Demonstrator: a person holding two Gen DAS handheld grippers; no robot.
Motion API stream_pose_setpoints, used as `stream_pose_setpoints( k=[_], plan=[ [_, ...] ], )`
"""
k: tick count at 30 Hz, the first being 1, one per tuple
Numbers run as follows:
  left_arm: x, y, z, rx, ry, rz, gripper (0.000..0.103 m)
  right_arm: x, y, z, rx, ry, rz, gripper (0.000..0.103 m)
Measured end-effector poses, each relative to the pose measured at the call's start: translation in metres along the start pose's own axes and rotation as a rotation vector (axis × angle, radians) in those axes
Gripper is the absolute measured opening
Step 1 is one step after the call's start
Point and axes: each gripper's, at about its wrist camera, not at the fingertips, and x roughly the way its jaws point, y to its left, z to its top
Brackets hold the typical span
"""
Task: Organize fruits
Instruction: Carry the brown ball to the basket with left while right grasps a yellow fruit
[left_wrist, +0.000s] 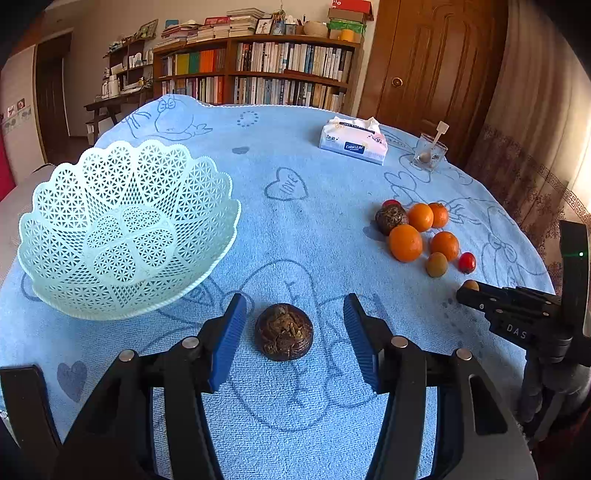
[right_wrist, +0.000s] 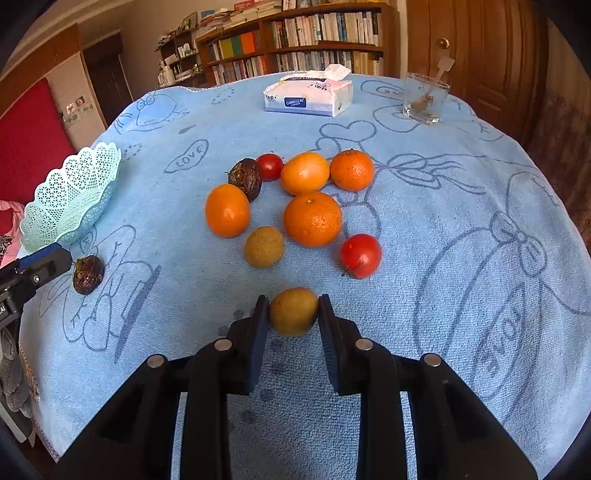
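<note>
Fingers of the right gripper (right_wrist: 293, 312) squeeze a small yellow-brown fruit (right_wrist: 293, 312) from both sides, while the left gripper (left_wrist: 294, 328) is spread wide around a dark wrinkly fruit (left_wrist: 284, 331) and does not touch it

Past the right gripper, on the blue cloth (right_wrist: 443, 221), lie four oranges, two red tomatoes, one more yellow-brown fruit (right_wrist: 264, 246) and another dark fruit (right_wrist: 245, 178), close together. Near the left gripper sits the pale green basket (left_wrist: 125, 229), with nothing in it. Far back are a tissue pack (right_wrist: 308, 98) and a glass (right_wrist: 424, 98)
</note>
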Motion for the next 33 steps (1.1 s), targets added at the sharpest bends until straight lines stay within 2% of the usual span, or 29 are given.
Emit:
stream_pose_setpoints(
  k=[11, 13, 15, 19, 24, 28, 33],
  plan=[
    [0.033, 0.005, -0.014, -0.023, 0.097, 0.002, 0.055, -0.003, 0.003, -0.004, 0.019, -0.008, 0.032, 0.027],
    [0.031, 0.004, -0.014, -0.014, 0.09, 0.0, 0.04, -0.005, 0.009, -0.004, 0.009, -0.01, 0.04, 0.027],
    [0.028, 0.004, -0.012, -0.018, 0.083, -0.008, 0.04, -0.006, 0.015, -0.004, -0.005, -0.013, 0.048, 0.028],
    [0.012, 0.007, -0.004, -0.012, 0.041, -0.016, 0.04, -0.008, 0.028, -0.001, -0.034, -0.02, 0.064, 0.027],
    [-0.016, 0.024, 0.017, -0.042, -0.054, -0.001, 0.04, -0.01, 0.041, 0.004, -0.059, -0.026, 0.077, 0.027],
    [-0.031, 0.056, 0.035, -0.098, -0.119, 0.066, 0.04, -0.009, 0.052, 0.01, -0.078, -0.026, 0.084, 0.027],
    [-0.041, 0.096, 0.043, -0.18, -0.152, 0.143, 0.042, -0.004, 0.07, 0.018, -0.102, -0.025, 0.104, 0.027]
  ],
)
